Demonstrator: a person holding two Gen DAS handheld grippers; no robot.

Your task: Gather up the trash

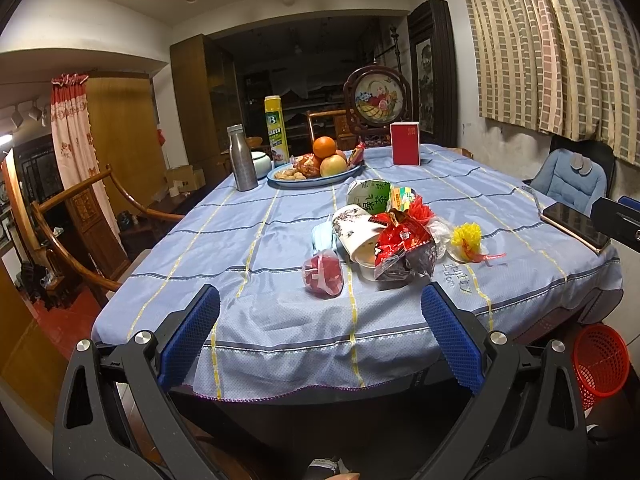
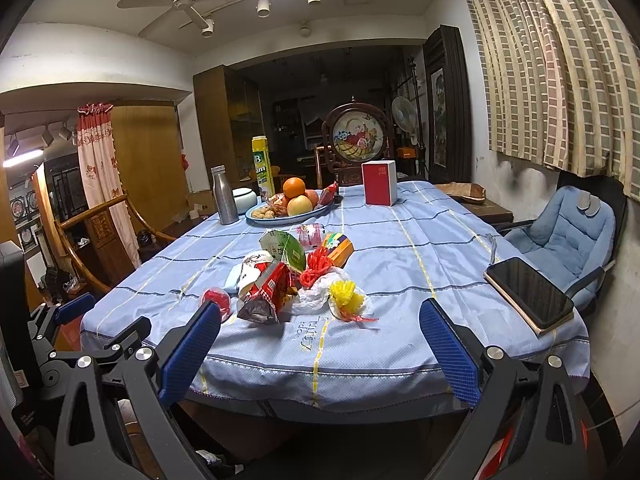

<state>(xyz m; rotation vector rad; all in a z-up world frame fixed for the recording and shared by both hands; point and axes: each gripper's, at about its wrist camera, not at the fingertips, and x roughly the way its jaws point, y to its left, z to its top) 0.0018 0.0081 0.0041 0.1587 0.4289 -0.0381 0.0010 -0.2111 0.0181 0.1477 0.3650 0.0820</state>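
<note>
Two hand-held grippers, left (image 1: 320,336) and right (image 2: 320,352), both spread wide, empty. Crumpled red-and-silver foil wrapper (image 1: 404,248) amid litter on blue-clothed worktop (image 1: 260,240): ahead, right of left gripper's centre, nearer left.

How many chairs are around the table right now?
2 in view. A wooden armchair stands at the table's left side, and a blue cushioned office chair stands at its right, below the curtain. Others may be hidden behind the table's far end.
</note>
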